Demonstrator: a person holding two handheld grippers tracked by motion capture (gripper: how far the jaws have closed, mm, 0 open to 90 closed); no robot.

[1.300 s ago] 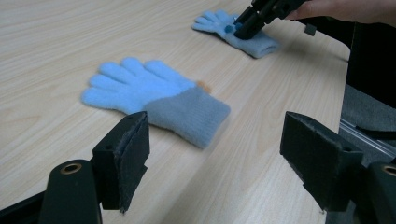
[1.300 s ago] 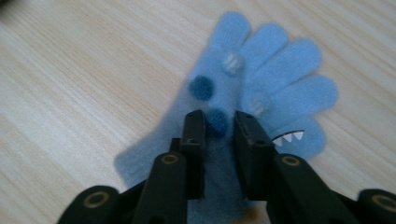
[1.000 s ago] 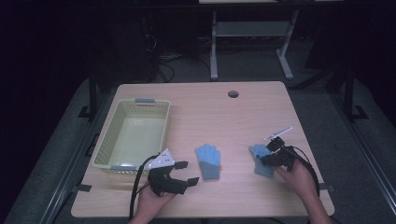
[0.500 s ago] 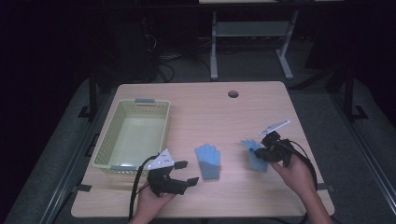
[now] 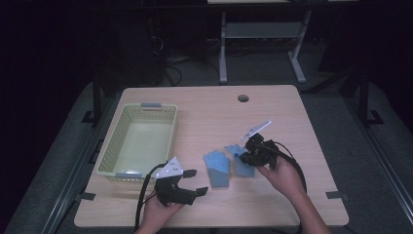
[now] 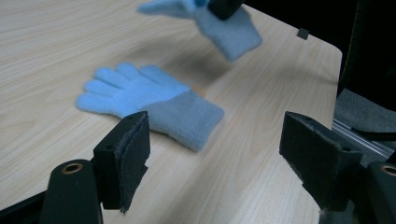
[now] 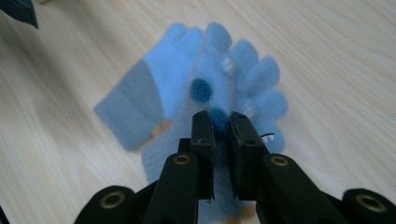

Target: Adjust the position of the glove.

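Observation:
A light blue glove (image 5: 216,168) with a greyer cuff lies flat on the wooden table (image 5: 204,112), also in the left gripper view (image 6: 149,100). My right gripper (image 5: 247,152) is shut on a second blue glove (image 5: 242,165) with dark and white dots (image 7: 247,79). It holds that glove slightly above the table, just right of the lying glove (image 7: 144,93) and partly over it. My left gripper (image 5: 198,181) rests near the front edge with its jaws wide open (image 6: 215,158) and nothing between them. It points at the lying glove's cuff.
A pale green slatted basket (image 5: 104,156) stands at the left of the table, with nothing in it. A round cable hole (image 5: 243,98) sits near the far edge. Bare tabletop stretches across the back and the right. Dark floor and a metal frame lie beyond.
My right gripper has carried the dotted glove left and upward, from the right side to just beside the lying glove. The left gripper has stayed in place.

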